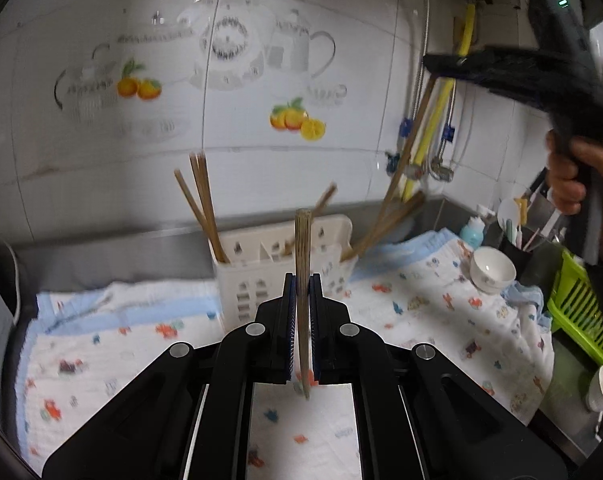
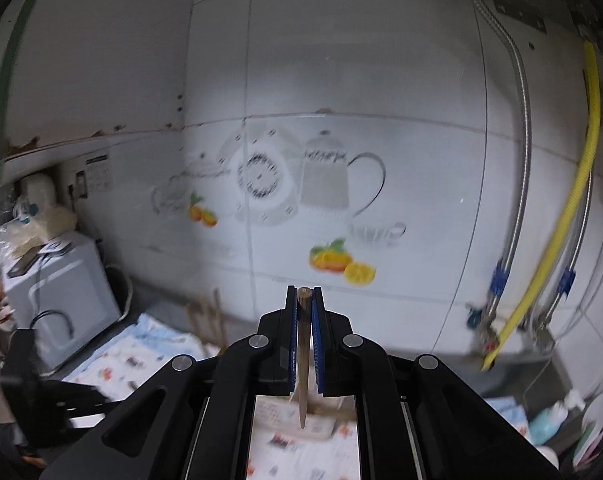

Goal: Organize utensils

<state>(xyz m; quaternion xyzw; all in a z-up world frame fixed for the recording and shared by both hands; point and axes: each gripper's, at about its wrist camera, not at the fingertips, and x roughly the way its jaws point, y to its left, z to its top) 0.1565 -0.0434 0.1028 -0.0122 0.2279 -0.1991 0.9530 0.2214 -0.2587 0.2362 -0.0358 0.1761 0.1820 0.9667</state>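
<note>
Both claws carrying chopsticks, mid-transfer.

Left gripper clenched on an upright chopstick; right gripper clenched on another chopstick. Beyond, on the patterned cloth, the white holder already has several. Next: lower tips into a compartment.

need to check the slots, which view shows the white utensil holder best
The left wrist view: the white utensil holder stands whole on the patterned cloth, chopsticks leaning in its compartments. The right wrist view shows only a blurred part of it under the gripper.
</note>
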